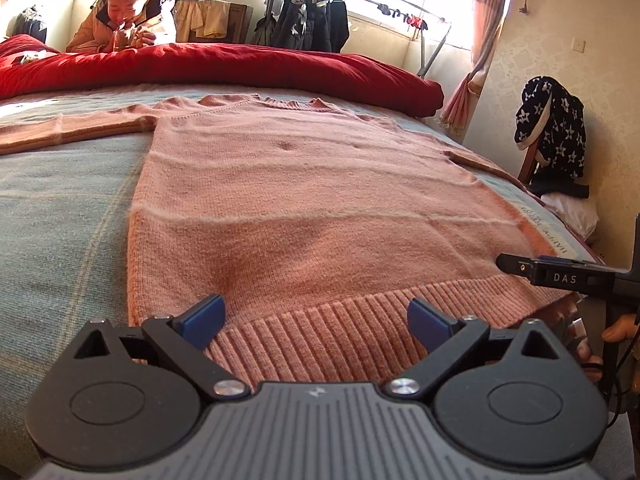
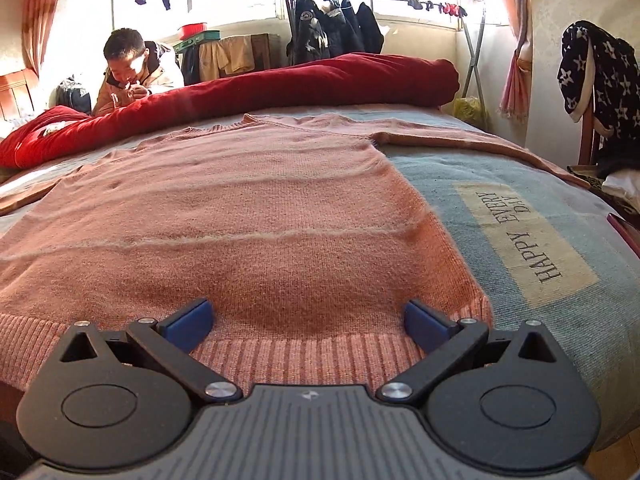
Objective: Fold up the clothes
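Note:
A pink knitted sweater (image 1: 304, 200) lies flat on the bed, sleeves spread out, ribbed hem toward me. My left gripper (image 1: 316, 320) is open over the hem near its left corner, holding nothing. My right gripper (image 2: 308, 320) is open over the hem near its right corner, also empty. The right gripper (image 1: 560, 276) also shows at the right edge of the left wrist view, with the hand holding it. The sweater (image 2: 240, 216) fills the middle of the right wrist view, its right sleeve (image 2: 460, 140) stretched toward the bed's right edge.
A blue-grey bedspread (image 2: 520, 240) with a "HAPPY EVERY DAY" patch covers the bed. A rolled red quilt (image 1: 240, 68) lies along the far side. A person (image 1: 124, 16) sits behind it. A chair with a star-pattern garment (image 1: 552, 128) stands at the right. A clothes rack (image 2: 332, 24) stands by the window.

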{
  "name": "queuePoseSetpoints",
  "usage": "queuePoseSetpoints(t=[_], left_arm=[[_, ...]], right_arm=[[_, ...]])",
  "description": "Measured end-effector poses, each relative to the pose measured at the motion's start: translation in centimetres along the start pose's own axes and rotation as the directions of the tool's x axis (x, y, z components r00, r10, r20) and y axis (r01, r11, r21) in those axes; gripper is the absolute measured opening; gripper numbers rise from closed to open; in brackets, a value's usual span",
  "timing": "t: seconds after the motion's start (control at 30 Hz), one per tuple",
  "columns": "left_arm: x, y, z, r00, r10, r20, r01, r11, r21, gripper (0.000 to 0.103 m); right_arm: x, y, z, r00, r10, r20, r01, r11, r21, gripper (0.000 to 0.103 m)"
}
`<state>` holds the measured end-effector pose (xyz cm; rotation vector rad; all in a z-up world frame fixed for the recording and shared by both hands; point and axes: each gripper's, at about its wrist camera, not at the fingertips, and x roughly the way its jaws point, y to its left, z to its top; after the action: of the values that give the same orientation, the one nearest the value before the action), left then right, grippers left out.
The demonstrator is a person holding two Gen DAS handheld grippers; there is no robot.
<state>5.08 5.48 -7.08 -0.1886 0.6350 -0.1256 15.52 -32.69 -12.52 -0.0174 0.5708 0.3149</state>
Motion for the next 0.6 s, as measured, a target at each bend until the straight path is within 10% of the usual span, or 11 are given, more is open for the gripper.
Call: queuePoseSetpoints(t=[0.6], left_arm=[[3.8,6.4,4.7,0.999,-0.025,0.03,0.031,0.981,-0.192,0.097]], right_arm=[[-0.2,0.1,-0.5,0.999,0.001,0.038,-0.002,1.0,0.005,0.103]])
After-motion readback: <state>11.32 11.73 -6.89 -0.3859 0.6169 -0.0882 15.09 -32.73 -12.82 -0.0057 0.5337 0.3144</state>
